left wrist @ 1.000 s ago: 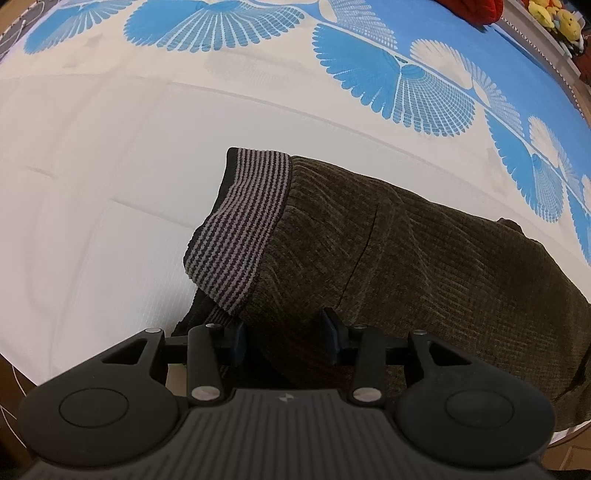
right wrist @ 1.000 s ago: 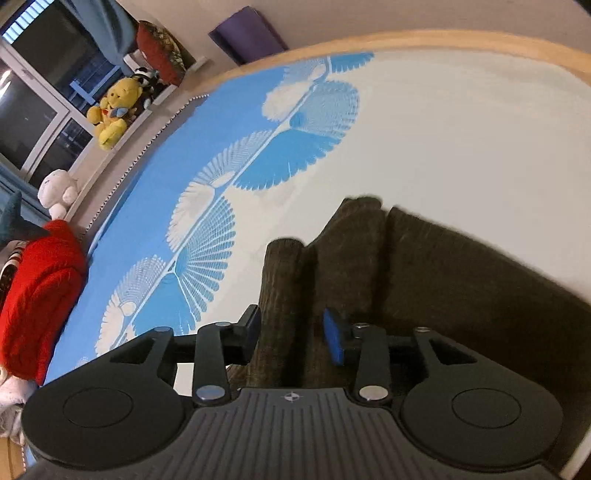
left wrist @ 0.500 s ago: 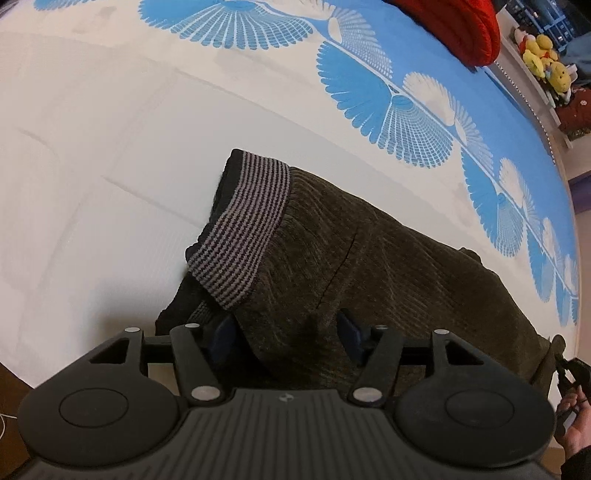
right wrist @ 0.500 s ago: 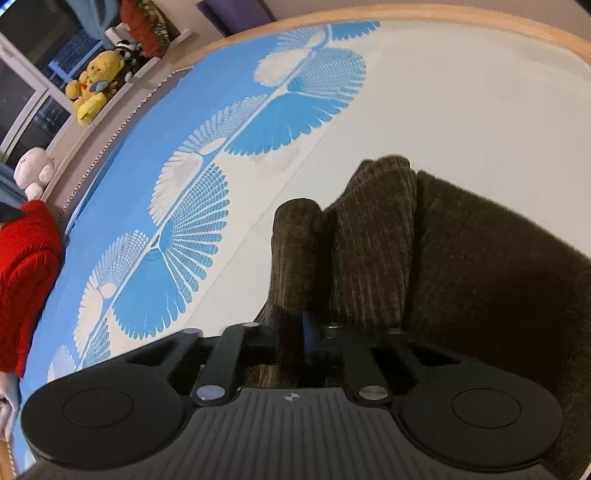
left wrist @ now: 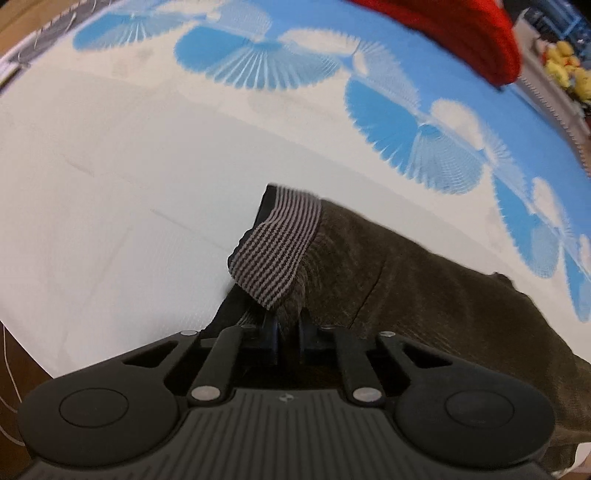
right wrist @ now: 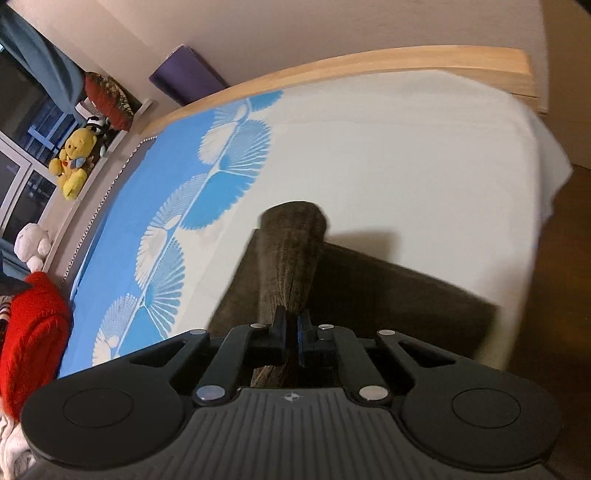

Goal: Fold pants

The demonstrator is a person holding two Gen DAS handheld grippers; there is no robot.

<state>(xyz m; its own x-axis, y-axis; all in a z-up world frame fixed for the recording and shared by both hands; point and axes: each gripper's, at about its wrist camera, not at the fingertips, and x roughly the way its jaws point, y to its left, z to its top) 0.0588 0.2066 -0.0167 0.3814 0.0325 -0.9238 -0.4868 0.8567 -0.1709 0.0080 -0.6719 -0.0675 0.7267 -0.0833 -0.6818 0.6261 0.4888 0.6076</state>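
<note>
Dark brown corduroy pants (left wrist: 424,295) lie on a bed's white and blue sheet (left wrist: 147,166). Their grey and black striped waistband (left wrist: 273,251) is folded over at the left end. My left gripper (left wrist: 289,325) is closing its jaws on the fabric just under the waistband, and the pads press a pinch of cloth. In the right wrist view, a bunched fold of the pants (right wrist: 291,251) rises off the sheet. My right gripper (right wrist: 291,325) is shut on that fold at its near end. The rest of the pants lies flat, dark, to the right.
A red blanket (left wrist: 461,33) lies at the far side of the bed. Plush toys, among them a yellow one (right wrist: 75,162), sit on a window ledge. A wooden bed frame (right wrist: 369,62) bounds the far end. The sheet's edge (right wrist: 535,221) drops to the dark floor.
Both grippers went from open around the cloth to pinching it. The right one has lifted its fold and swung so more of the bed's end shows. The left one rose slightly.
</note>
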